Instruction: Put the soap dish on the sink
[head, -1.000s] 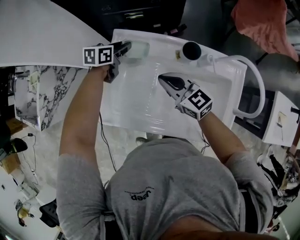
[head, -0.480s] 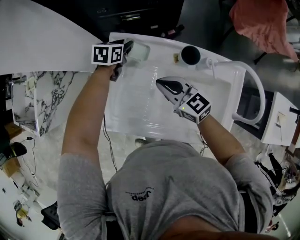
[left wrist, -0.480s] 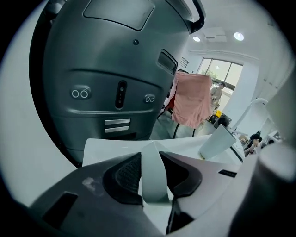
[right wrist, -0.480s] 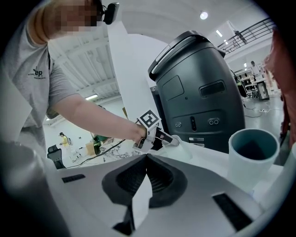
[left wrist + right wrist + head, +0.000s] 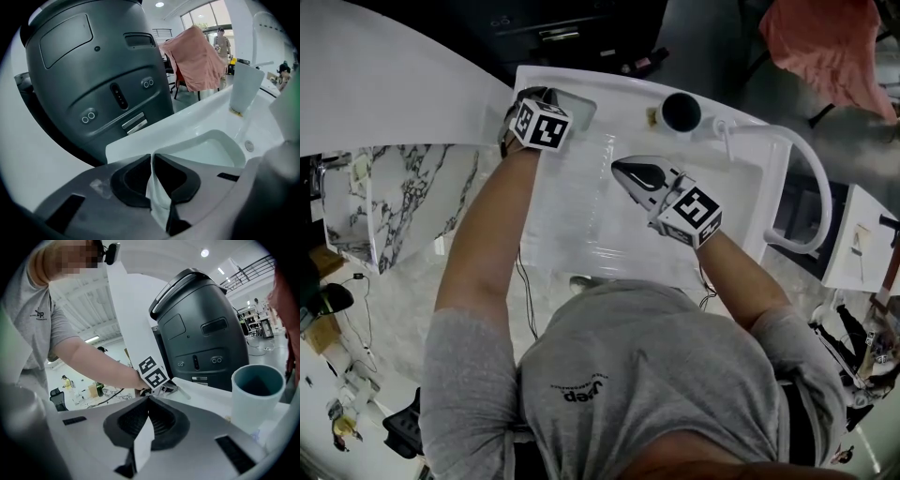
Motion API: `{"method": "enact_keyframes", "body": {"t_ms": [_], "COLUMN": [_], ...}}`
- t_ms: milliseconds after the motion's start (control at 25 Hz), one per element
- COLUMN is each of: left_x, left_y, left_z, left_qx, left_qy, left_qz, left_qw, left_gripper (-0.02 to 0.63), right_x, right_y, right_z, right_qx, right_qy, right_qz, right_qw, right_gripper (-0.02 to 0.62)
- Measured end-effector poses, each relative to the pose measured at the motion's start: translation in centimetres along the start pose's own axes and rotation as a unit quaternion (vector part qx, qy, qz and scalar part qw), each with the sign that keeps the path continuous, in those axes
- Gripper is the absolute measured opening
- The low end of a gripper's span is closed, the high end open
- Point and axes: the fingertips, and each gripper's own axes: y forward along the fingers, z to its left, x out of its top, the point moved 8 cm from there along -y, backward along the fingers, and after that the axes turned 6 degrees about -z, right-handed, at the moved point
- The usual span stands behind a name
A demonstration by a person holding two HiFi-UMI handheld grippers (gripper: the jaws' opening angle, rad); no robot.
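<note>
That shallow white plastic soap dish looks light, stiff and a bit slick, so I'd say the thin rim is the place to pinch; the left tongs are clamped on exactly that, with the dish seemingly resting on the back corner ledge of the white sink; nothing in it. The right tongs hang closed and empty over the sink; the pale round cup looks empty too.
</note>
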Motion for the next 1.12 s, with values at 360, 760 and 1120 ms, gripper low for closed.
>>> {"method": "enact_keyframes", "body": {"t_ms": [360, 760, 1120], "left_x": [0.3, 2.1, 2.5], "left_y": [0.6, -1.7, -9.5], "left_z": [0.6, 1.7, 2.1], "left_qx": [0.019, 0.01, -0.006], "left_qy": [-0.043, -0.095, -0.151], "left_qz": [0.013, -0.042, -0.126], "left_qw": [0.9988, 0.9945, 0.9805], "left_gripper": [0.037, 0.101, 0.112], "right_x": [-0.4, 0.2, 2.6], "right_y": [0.1, 0.4, 1.2], "right_z": [0.5, 0.9, 2.8], "right_qx": [0.009, 0.02, 0.055], "right_qy": [0.004, -0.001, -0.02], "right_qz": [0.006, 0.0, -0.006], "right_qw": [1.0, 1.0, 0.998], "right_gripper": [0.052, 0.052, 0.052]}}
